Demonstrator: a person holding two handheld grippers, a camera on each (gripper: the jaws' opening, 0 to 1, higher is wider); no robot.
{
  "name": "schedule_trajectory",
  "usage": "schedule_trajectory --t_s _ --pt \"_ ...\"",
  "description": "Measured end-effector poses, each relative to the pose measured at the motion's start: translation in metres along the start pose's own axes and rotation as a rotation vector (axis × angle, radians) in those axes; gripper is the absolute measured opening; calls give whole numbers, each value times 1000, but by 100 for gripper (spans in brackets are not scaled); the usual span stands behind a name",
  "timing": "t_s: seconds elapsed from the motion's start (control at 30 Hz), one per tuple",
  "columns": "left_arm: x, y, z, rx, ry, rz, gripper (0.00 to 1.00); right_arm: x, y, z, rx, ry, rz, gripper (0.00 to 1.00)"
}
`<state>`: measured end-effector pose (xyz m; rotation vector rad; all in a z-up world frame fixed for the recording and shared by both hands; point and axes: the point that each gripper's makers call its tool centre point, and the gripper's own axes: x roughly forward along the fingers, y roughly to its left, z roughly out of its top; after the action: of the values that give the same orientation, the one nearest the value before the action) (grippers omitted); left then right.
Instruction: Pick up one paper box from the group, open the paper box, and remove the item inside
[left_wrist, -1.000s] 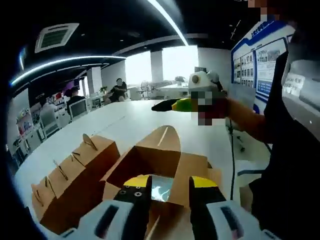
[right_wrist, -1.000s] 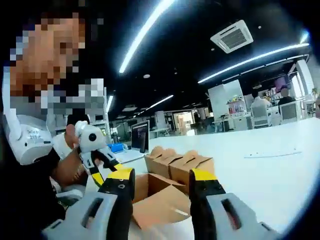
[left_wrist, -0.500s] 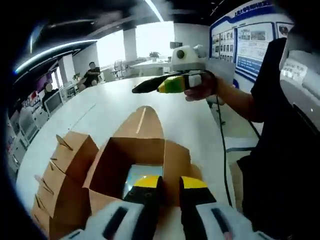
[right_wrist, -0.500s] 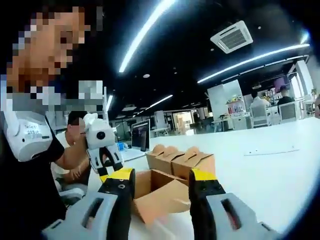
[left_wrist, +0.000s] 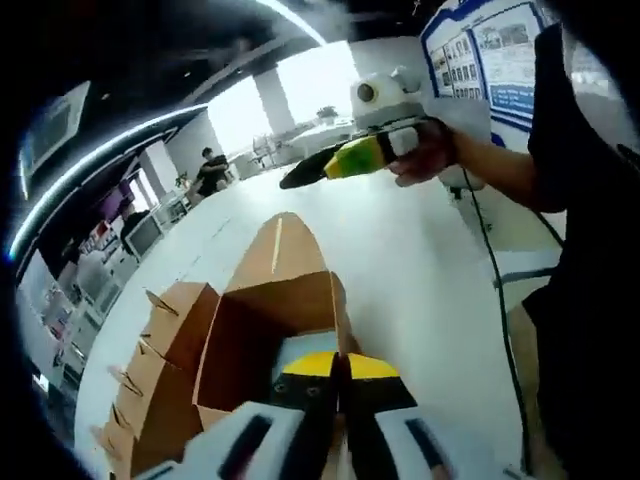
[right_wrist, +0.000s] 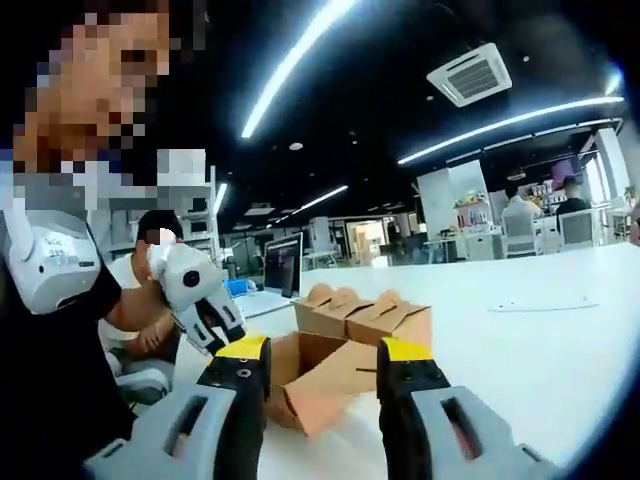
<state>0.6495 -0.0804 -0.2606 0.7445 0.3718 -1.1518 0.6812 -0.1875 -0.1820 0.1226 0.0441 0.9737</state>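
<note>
Box (left_wrist: 262, 330) sits at lower centre of the left gripper view, open, its rounded flap (left_wrist: 279, 252) lying back toward the top of the frame on the white table (left_wrist: 400, 270). A pale blue item (left_wrist: 300, 348) shows inside it, low in the opening. The left gripper (left_wrist: 337, 368) rises from the bottom edge over the box's near side, its yellow-tipped jaws pressed together; whether they pinch the item or the box wall I cannot tell. Closed boxes (left_wrist: 160, 360) stand touching the open box at lower left. At upper right a hand (left_wrist: 430, 155) holds the right gripper (left_wrist: 300, 178) above the table, apart from the box.

In the right gripper view the box (right_wrist: 315, 375) lies at lower centre between the right gripper's (right_wrist: 325, 355) spread jaws, which hold nothing. The left gripper (right_wrist: 232, 325) reaches into the box from the left. Closed boxes (right_wrist: 365, 315) stand just behind.
</note>
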Motion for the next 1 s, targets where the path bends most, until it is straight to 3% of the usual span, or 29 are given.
schedule_trajectory --t_s 0.13,0.27,0.4,0.47,0.6,0.63,0.77,0.93,1.0 --pt "-3 -13 -1 64 8 33 4 -1 -1 -1 4 3 -8 43" --pt "-5 -8 -6 112 30 104 4 -1 1 1 -3 3 -6 43" --pt "-8 2 -15 264 108 216 3 -1 3 3 -9 0 -6 43" --pt "-11 6 -22 387 187 315 3 -1 3 5 -9 -2 -9 43" --pt "-10 2 -21 517 240 390 3 -1 3 7 -18 -2 -13 42" --pt "-8 1 -22 544 251 394 3 -1 3 7 -20 -2 -13 42" --pt "14 -22 -50 649 335 318 3 5 7 -1 -32 34 -4 42" --pt "6 -13 -36 518 257 362 3 13 22 -5 -85 69 31 42" --pt "1 -3 -33 514 254 368 3 15 28 -4 -112 71 45 41"
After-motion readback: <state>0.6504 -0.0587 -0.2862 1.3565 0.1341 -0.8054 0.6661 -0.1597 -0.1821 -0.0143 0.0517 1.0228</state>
